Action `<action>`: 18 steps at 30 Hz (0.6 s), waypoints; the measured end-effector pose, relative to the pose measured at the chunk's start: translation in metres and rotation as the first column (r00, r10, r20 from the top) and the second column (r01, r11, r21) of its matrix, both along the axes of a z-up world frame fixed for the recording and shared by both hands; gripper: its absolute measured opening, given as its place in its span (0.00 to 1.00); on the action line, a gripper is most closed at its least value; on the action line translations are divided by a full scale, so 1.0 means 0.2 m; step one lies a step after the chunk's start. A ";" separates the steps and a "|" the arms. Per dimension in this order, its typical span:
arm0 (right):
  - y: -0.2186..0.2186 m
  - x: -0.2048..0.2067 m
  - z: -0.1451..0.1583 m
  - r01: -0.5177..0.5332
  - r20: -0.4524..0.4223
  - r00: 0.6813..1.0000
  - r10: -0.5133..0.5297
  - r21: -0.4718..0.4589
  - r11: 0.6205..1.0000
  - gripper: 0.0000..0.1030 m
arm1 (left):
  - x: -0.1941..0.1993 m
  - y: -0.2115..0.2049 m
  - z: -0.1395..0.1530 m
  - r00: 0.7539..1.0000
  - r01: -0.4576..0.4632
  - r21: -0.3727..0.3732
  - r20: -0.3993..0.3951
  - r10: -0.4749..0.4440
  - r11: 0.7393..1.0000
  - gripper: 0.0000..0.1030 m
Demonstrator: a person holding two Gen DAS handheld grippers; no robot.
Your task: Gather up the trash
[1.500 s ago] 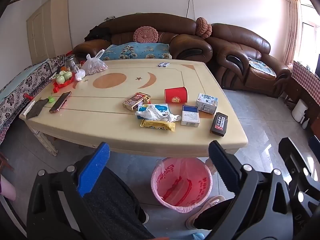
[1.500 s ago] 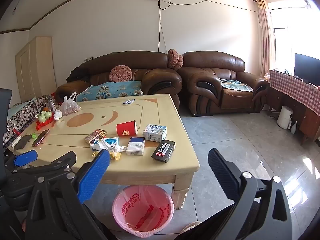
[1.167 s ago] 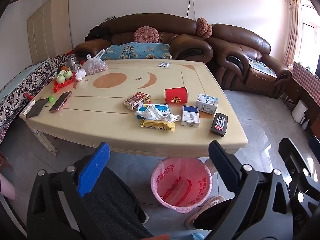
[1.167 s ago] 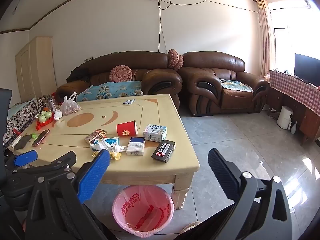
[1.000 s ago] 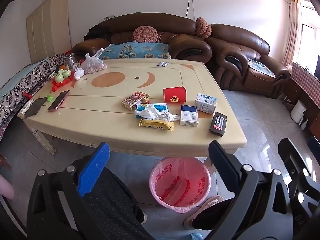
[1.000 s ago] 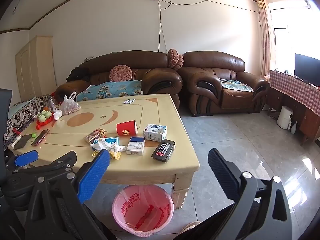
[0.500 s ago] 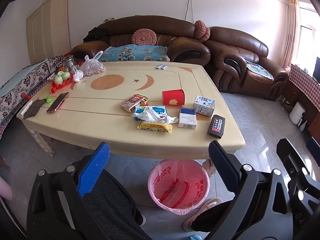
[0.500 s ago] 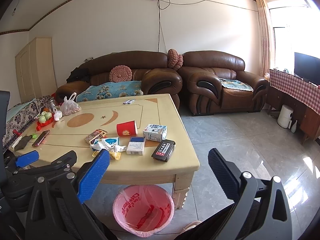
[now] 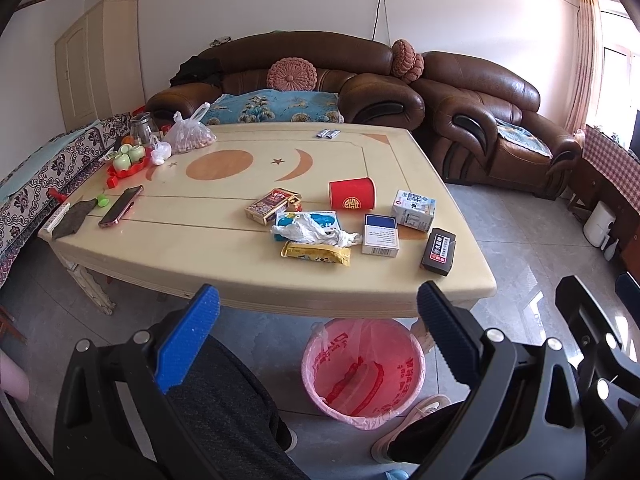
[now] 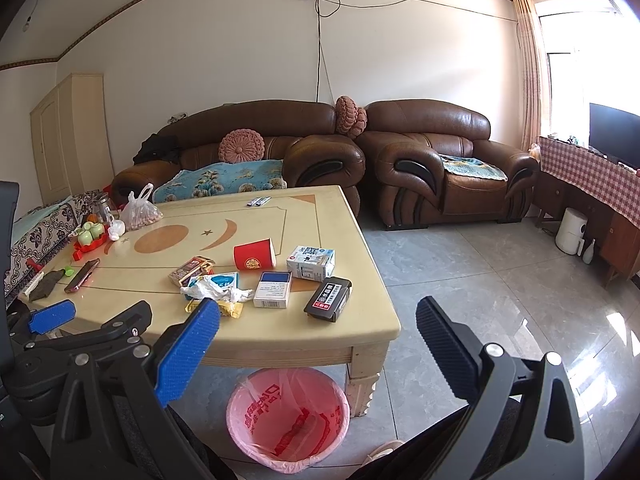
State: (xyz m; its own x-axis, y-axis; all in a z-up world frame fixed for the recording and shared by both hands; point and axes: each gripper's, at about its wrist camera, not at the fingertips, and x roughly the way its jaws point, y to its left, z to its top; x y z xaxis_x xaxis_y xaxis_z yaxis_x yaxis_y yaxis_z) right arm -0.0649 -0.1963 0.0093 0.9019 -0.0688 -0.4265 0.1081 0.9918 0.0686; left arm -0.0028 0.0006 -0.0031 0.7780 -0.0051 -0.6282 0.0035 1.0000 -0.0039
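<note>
Trash lies near the front of the cream table point(image 9: 168, 248): a tipped red paper cup point(image 9: 352, 198), a crumpled white tissue point(image 9: 312, 232), a yellow wrapper point(image 9: 316, 253), a blue-and-white cigarette box point(image 9: 380, 235), a black box point(image 9: 438, 249), a small white carton point(image 9: 413, 210) and a brown pack point(image 9: 272, 205). A pink-lined bin point(image 9: 362, 372) stands on the floor under the table's front edge. My left gripper point(image 9: 316, 336) is open and empty, short of the table. My right gripper point(image 10: 316, 344) is open and empty too, above the bin point(image 10: 287, 416).
A phone point(image 9: 121, 205), a red tray of green cups point(image 9: 130, 162) and a plastic bag point(image 9: 188, 136) sit at the table's left end. Brown sofas point(image 9: 304, 80) stand behind. The person's knees and shoes point(image 9: 416, 416) are beside the bin. Open tiled floor point(image 10: 500, 280) lies right.
Both grippers have risen slightly and eased back, so the table and bin sit a little lower in view. Nothing on the table has moved.
</note>
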 end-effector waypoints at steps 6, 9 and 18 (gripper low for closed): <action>0.00 0.00 0.00 0.000 -0.001 1.000 0.000 0.000 1.000 0.94 | 0.00 0.00 0.00 1.000 0.001 0.000 0.000 -0.001 1.000 0.94; 0.00 0.00 0.00 0.000 0.001 1.000 0.000 0.000 1.000 0.94 | 0.00 0.00 -0.01 1.000 0.002 0.001 0.001 -0.002 1.000 0.94; 0.00 0.00 0.00 0.000 -0.001 1.000 0.000 0.000 1.000 0.94 | 0.00 0.00 0.00 1.000 0.000 -0.002 -0.001 0.000 1.000 0.94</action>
State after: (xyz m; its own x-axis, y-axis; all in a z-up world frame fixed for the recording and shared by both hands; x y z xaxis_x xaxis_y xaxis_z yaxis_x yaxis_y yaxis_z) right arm -0.0645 -0.1960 0.0098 0.9016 -0.0686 -0.4271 0.1080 0.9918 0.0688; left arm -0.0033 0.0003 -0.0040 0.7775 -0.0063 -0.6289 0.0032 1.0000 -0.0060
